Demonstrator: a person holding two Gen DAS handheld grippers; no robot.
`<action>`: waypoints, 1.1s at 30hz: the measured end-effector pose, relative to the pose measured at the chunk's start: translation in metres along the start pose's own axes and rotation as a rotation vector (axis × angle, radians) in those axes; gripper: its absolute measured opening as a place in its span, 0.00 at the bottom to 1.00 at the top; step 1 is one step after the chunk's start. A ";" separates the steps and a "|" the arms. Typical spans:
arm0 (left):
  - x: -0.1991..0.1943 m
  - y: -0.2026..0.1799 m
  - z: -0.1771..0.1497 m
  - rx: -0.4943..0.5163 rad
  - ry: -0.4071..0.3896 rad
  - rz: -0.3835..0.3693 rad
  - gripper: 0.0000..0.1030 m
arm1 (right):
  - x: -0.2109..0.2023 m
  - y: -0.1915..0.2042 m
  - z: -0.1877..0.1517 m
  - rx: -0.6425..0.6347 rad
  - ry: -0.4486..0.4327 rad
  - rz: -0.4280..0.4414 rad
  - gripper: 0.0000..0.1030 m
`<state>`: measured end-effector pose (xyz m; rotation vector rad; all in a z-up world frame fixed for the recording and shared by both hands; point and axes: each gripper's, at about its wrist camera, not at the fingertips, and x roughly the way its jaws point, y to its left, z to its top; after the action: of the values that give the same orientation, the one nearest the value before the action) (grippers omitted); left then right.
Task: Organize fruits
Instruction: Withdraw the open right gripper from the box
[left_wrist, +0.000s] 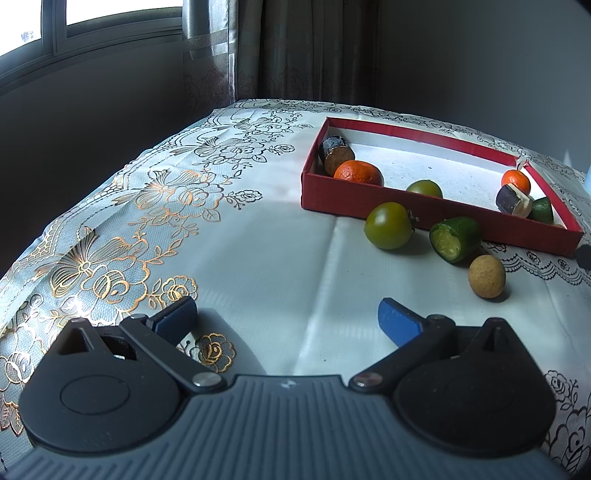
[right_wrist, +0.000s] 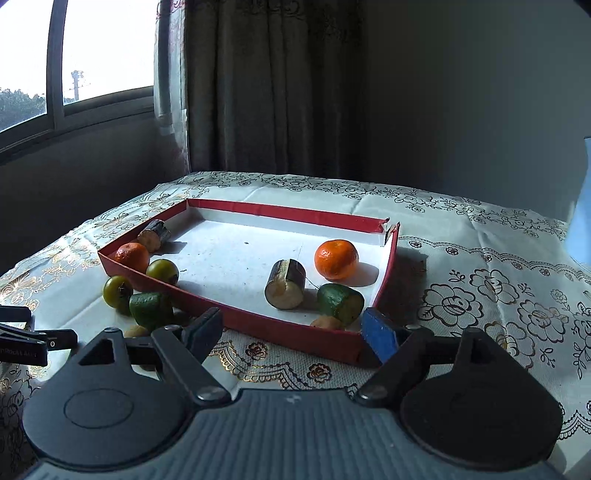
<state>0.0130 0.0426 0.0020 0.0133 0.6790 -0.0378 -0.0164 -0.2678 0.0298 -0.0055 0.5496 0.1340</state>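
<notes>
- Three fruits lie outside the red box (left_wrist: 424, 212), just beside its near wall: a green round fruit (left_wrist: 388, 225), a cut green piece (left_wrist: 455, 239) and a small tan fruit (left_wrist: 487, 276), likely next to go in.
- Left gripper (left_wrist: 288, 314) hangs over bare tablecloth (left_wrist: 258, 240), jaws spread, empty, nearest those strays.
- Right gripper (right_wrist: 291, 328) faces the box's near wall, jaws spread, holding nothing.
- Inside, oranges and cut pieces cluster at both ends.
</notes>
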 end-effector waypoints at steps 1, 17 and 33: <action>0.000 0.000 0.000 0.000 0.000 0.000 1.00 | -0.002 -0.002 -0.006 0.000 0.016 -0.007 0.80; 0.000 0.000 0.000 0.000 0.000 0.000 1.00 | 0.011 -0.011 -0.027 0.030 0.159 -0.070 0.98; -0.024 -0.053 0.007 0.098 -0.126 -0.065 1.00 | 0.012 -0.011 -0.026 0.033 0.166 -0.070 1.00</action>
<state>-0.0032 -0.0094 0.0219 0.0821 0.5508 -0.1335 -0.0180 -0.2784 0.0009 -0.0041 0.7161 0.0567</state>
